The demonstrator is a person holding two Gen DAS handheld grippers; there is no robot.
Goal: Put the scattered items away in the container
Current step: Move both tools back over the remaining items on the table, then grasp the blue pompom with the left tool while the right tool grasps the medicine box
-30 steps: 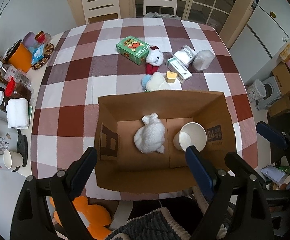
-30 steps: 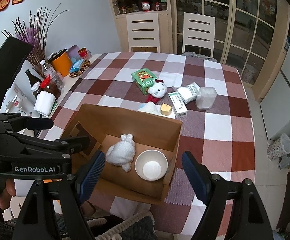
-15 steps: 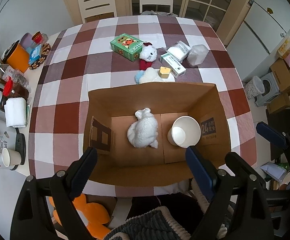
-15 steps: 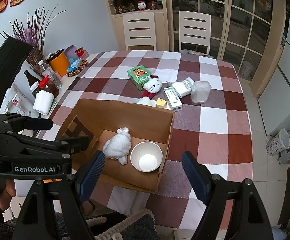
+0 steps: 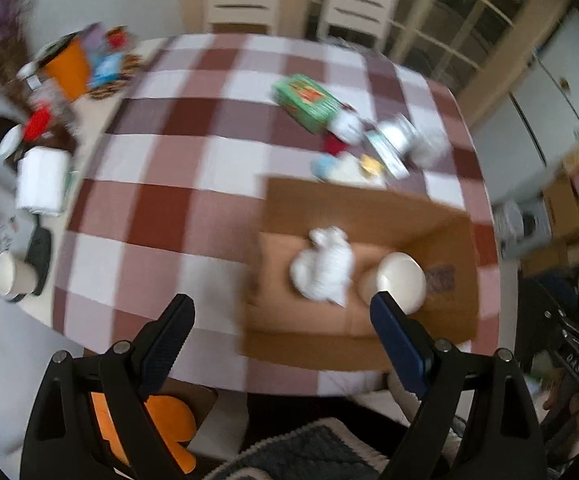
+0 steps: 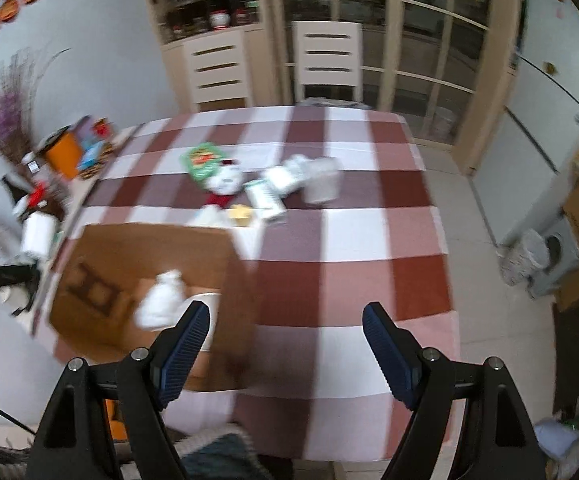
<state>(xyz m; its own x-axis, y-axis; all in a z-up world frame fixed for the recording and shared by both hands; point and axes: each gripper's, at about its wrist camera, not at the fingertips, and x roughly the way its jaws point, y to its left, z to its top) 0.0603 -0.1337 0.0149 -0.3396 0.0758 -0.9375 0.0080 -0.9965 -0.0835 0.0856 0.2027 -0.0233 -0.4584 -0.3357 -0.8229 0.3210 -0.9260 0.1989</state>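
Note:
An open cardboard box (image 5: pixel 353 208) (image 6: pixel 129 248) sits near the table's front edge. A white plush toy (image 5: pixel 323 266) (image 6: pixel 161 300) and a white paper cup (image 5: pixel 401 282) lie inside it. Beyond the box lie a green box (image 5: pixel 307 100) (image 6: pixel 201 160), a white-and-red plush (image 5: pixel 345 128) (image 6: pixel 225 182), a small yellow block (image 5: pixel 371 164) (image 6: pixel 241 214), a white-green carton (image 5: pixel 387 154) (image 6: pixel 267 200) and a clear container (image 6: pixel 321 184). My left gripper (image 5: pixel 281 312) is open and empty above the front edge, left of the box. My right gripper (image 6: pixel 285 320) is open and empty, right of the box. Both views are blurred.
The checked tablecloth (image 5: pixel 161 208) (image 6: pixel 349 240) covers the table. Along the left side stand an orange jar (image 5: pixel 67 64) (image 6: pixel 63 152), a paper roll (image 5: pixel 41 184), bottles and a paper cup (image 5: pixel 11 276). Two white chairs (image 6: pixel 325 60) stand behind the table.
Both grippers have swung quickly. The left view has shifted left, so the box now lies to its right. The right view has shifted right, so the box lies to its left. Both stay open.

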